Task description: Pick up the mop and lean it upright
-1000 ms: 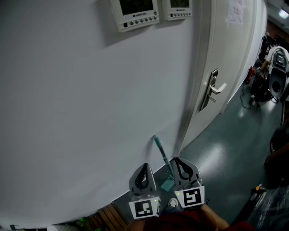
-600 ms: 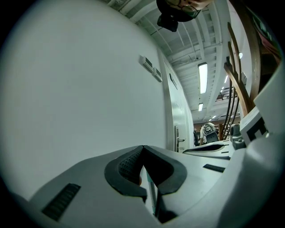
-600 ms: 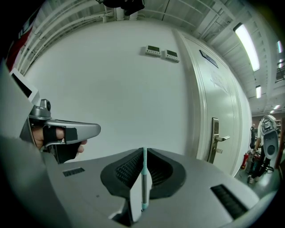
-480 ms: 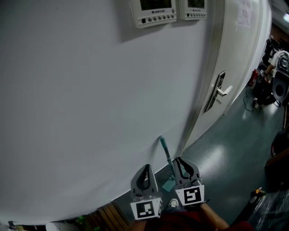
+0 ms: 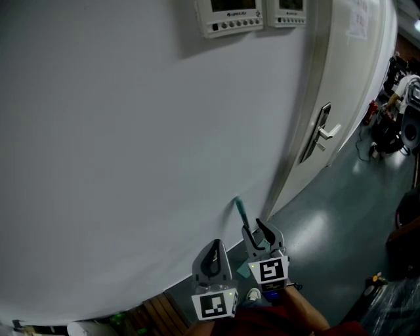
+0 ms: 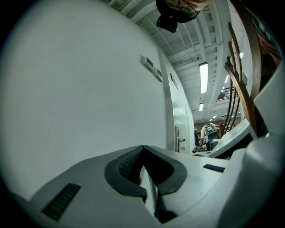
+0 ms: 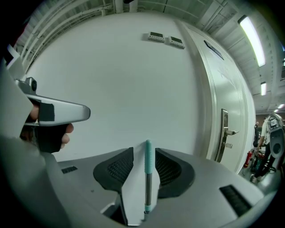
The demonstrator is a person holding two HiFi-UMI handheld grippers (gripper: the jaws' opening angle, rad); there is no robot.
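Right gripper (image 7: 144, 150): jaws apart, and they've just been opening up. The mop handle (image 7: 148, 178) stands in the gap between them, but neither pad is pressing on it, so we're not gripping anything right now.
Left gripper (image 6: 143, 148): jaws closed tip to tip, with nothing between them as far as we can see.
Right gripper pose: aimed at the wall with the nose tipped slightly down and its marker cube (image 5: 270, 270) facing up at us. Our wrist peeks out just behind the cube.
Left gripper pose: held level, just left of the right one and a bit further back from the wall. Its own marker cube (image 5: 213, 305) faces up too.
Mop handle: grey shaft with a teal top end, pretty much upright with a slight tilt in the head view. The teal end sits up against the wall (image 5: 131, 144), right by the door frame.
Mop head: tucked away below the grippers, so we can't really make it out.
Wall: plain white, with two control panels (image 5: 231, 16) mounted high above the handle.
Door (image 5: 348, 72): white, to the right of the mop, with a metal lever handle (image 5: 325, 131).
Floor (image 5: 328, 216): glossy grey-green, running off to the right.
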